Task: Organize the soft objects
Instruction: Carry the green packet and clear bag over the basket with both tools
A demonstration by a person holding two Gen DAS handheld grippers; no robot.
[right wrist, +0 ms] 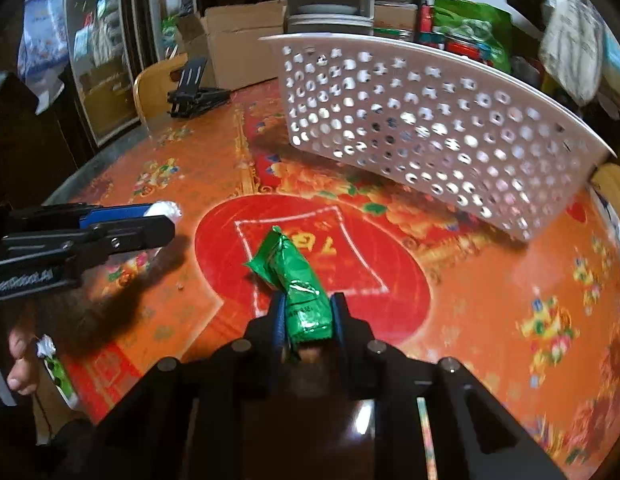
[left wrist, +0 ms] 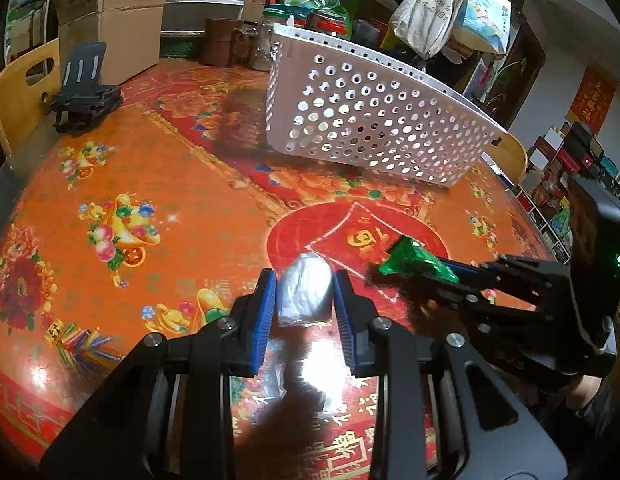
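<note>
My left gripper [left wrist: 305,292] is shut on a soft white packet in clear wrap [left wrist: 306,294], held just above the red and orange tablecloth. It shows from the side in the right wrist view [right wrist: 158,216], with the white packet's tip [right wrist: 164,209] sticking out. My right gripper [right wrist: 308,314] is shut on a green foil packet [right wrist: 298,280] and holds it over the red circle. In the left wrist view the right gripper [left wrist: 442,276] comes in from the right with the green packet [left wrist: 414,260]. A white perforated basket [left wrist: 374,120] [right wrist: 430,128] stands beyond both.
A black folding stand [left wrist: 84,96] [right wrist: 196,94] sits at the far left of the round table [left wrist: 150,184]. Cardboard boxes [left wrist: 110,20], jars, stacked containers and bags crowd the back edge. Wooden chairs [left wrist: 22,80] stand at the table's left and right.
</note>
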